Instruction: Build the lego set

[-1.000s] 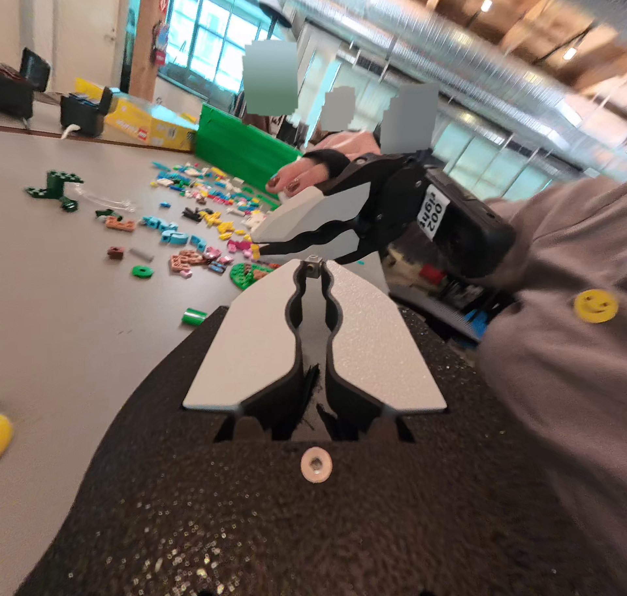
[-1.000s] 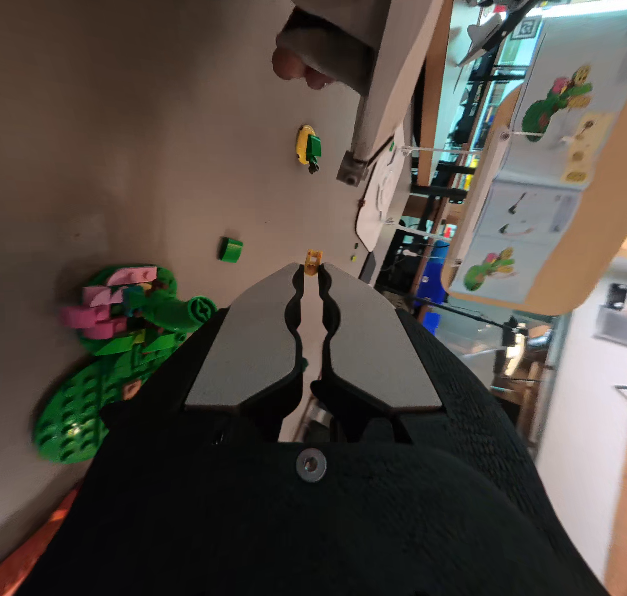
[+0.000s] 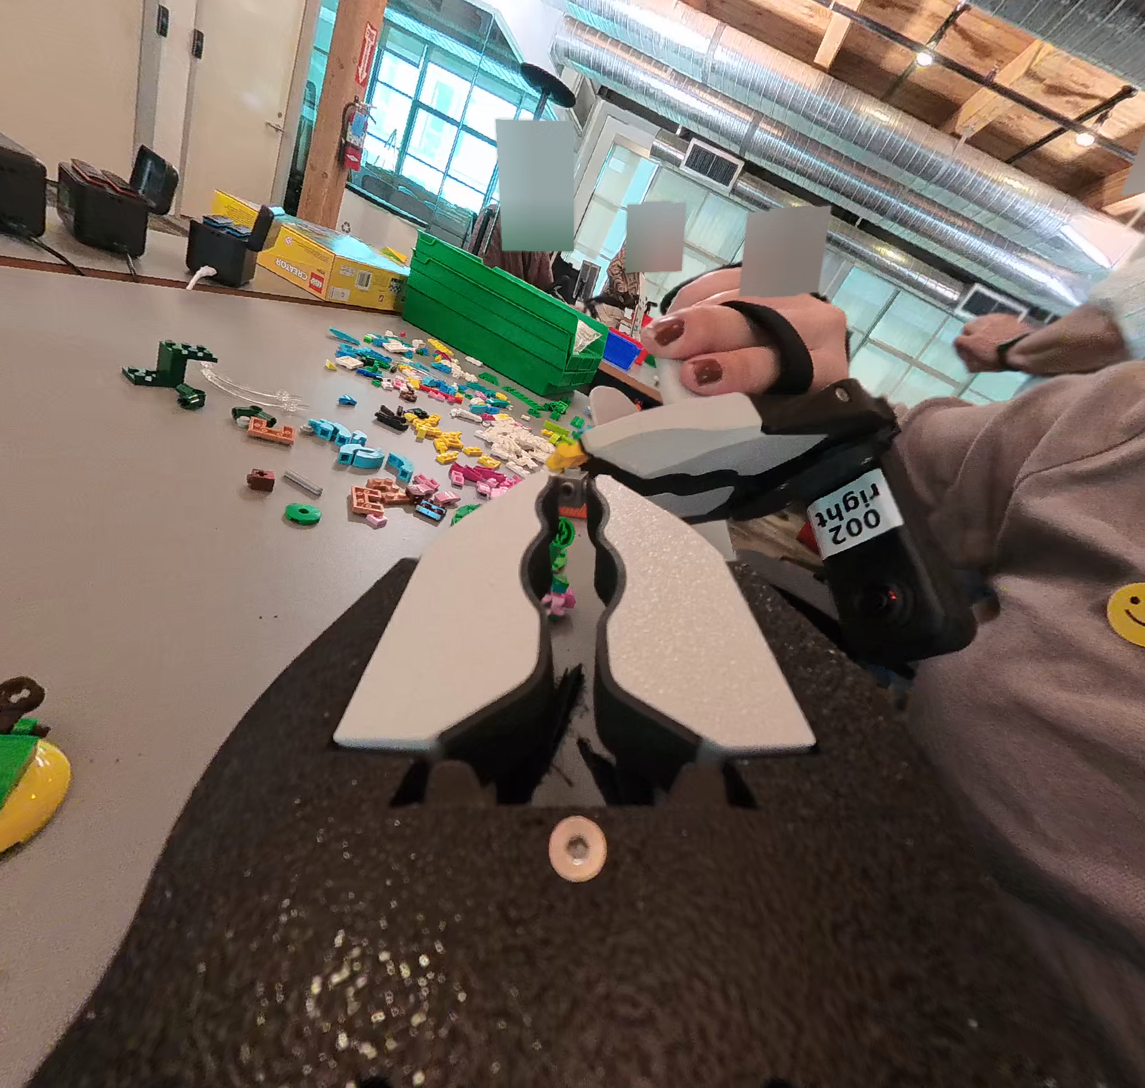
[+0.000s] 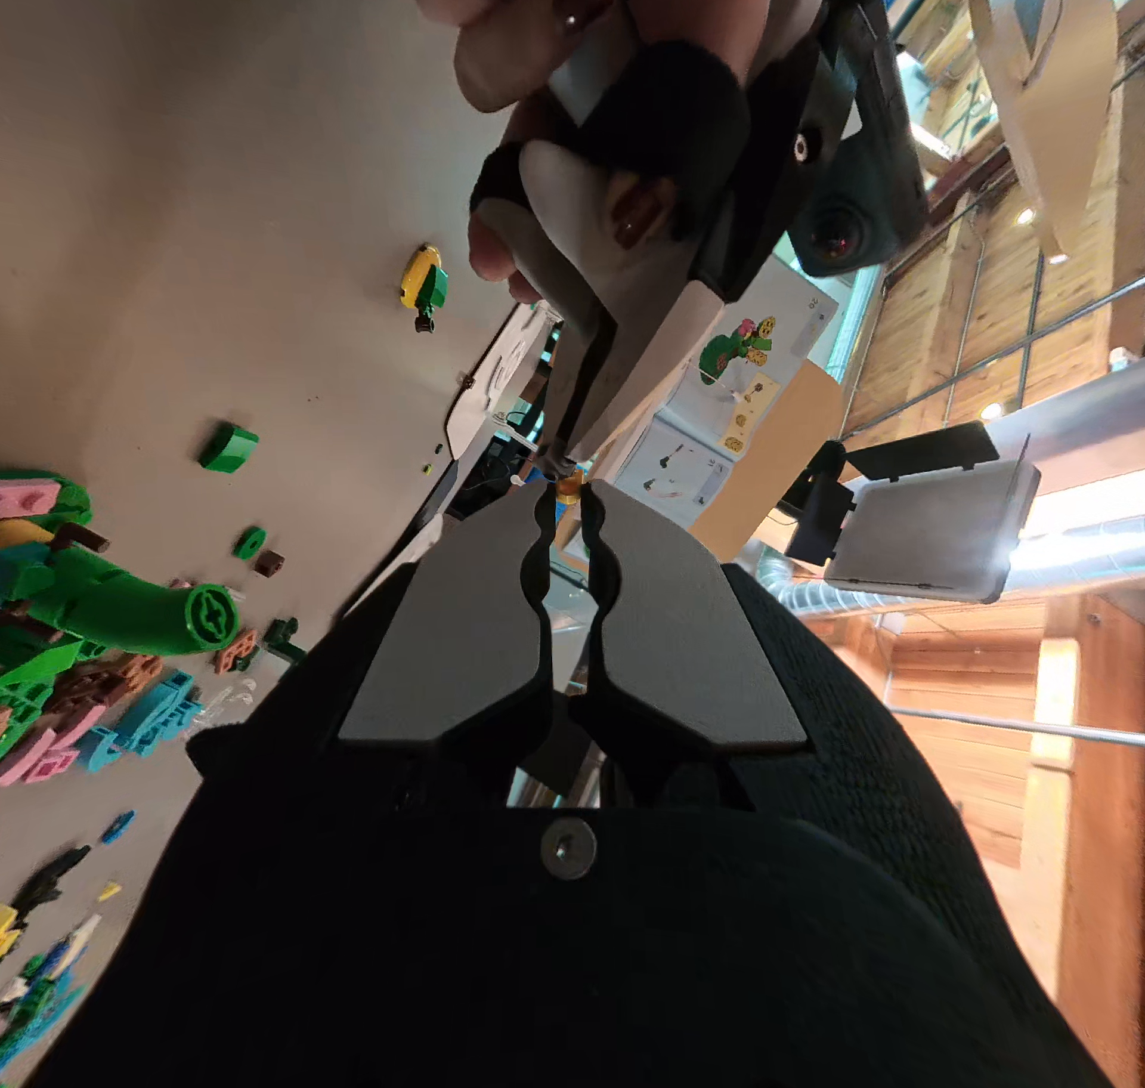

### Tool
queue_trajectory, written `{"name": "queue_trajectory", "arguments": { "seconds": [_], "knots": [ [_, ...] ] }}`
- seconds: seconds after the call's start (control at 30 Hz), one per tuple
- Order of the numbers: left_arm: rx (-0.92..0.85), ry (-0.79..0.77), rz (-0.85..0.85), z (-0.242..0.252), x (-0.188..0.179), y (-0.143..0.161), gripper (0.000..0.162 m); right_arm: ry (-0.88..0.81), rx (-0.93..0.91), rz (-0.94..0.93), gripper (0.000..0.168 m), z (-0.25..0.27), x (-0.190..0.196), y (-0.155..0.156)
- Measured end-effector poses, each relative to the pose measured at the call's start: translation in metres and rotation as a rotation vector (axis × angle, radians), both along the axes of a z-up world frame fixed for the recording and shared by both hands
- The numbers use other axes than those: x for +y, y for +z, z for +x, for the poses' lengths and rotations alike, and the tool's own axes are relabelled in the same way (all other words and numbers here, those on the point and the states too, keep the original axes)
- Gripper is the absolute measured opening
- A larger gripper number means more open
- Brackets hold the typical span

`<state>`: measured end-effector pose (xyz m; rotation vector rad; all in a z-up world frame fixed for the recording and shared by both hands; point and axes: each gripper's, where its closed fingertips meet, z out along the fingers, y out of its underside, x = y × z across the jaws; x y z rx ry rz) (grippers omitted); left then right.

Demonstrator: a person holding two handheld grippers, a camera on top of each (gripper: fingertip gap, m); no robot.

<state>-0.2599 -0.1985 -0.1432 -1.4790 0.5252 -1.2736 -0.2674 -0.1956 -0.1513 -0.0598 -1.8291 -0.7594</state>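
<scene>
My left gripper [image 3: 570, 493] is shut on a small grey brick [image 3: 569, 489], held above the table. My right gripper [image 3: 582, 452] comes in from the right, shut on a small yellow piece [image 3: 565, 456] that meets the top of the grey brick. In the right wrist view my right gripper [image 4: 567, 493] pinches the yellow piece [image 4: 570, 484], and my left gripper [image 4: 557, 462] reaches down from above with the grey brick [image 4: 553, 466] against it. The green plant build [image 4: 124, 612] lies on the table at the left; part of the green plant build [image 3: 561, 541] shows between my left fingers.
Several loose coloured bricks [image 3: 434, 414] are spread on the grey table [image 3: 124, 593]. Green bins [image 3: 495, 321] and a yellow box [image 3: 322, 259] stand behind them. A yellow and green piece [image 4: 424, 277] lies apart. An open instruction booklet [image 4: 712, 407] stands past the table edge. Left and right tips are no more than a few centimetres apart.
Both grippers have moved together. The yellow piece, held apart from the grey brick before, now touches it. Both stay shut on their pieces.
</scene>
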Motion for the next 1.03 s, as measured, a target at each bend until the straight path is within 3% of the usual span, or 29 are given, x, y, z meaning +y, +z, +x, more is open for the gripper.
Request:
{"name": "queue_trajectory", "arguments": {
  "seconds": [0.13, 0.2, 0.4, 0.53, 0.63, 0.8, 0.9, 0.97, 1.03],
  "knots": [
    [-0.086, 0.007, -0.024, -0.007, 0.003, 0.007, 0.008, -0.049, 0.057, -0.012, 0.006, 0.000, 0.006, 0.006],
    [-0.103, 0.041, -0.026, -0.014, 0.007, 0.008, 0.008, -0.093, -0.002, -0.059, 0.005, 0.003, 0.009, -0.007],
    [-0.015, 0.173, -0.008, -0.047, 0.015, -0.006, 0.008, -0.138, -0.457, -0.156, 0.006, 0.026, 0.003, -0.072],
    [-0.036, 0.195, -0.009, -0.055, 0.016, -0.006, 0.008, -0.113, -0.722, -0.053, 0.006, 0.031, -0.011, -0.099],
    [-0.045, 0.190, -0.012, -0.056, 0.015, -0.006, 0.008, -0.041, -0.815, 0.007, 0.006, 0.025, -0.024, -0.109],
    [-0.032, 0.178, -0.007, -0.053, 0.014, -0.006, 0.008, 0.037, -0.811, 0.025, 0.006, 0.014, -0.032, -0.110],
    [-0.042, 0.177, -0.012, -0.054, 0.015, -0.005, 0.008, 0.055, -0.744, -0.068, 0.027, 0.015, -0.037, -0.102],
    [-0.045, 0.177, -0.010, -0.056, 0.015, -0.005, 0.008, -0.028, -0.662, -0.165, 0.033, 0.020, -0.031, -0.091],
    [-0.049, 0.182, -0.002, -0.058, 0.015, -0.003, 0.008, -0.211, -0.530, -0.415, 0.023, 0.030, -0.023, -0.082]
  ]
}}
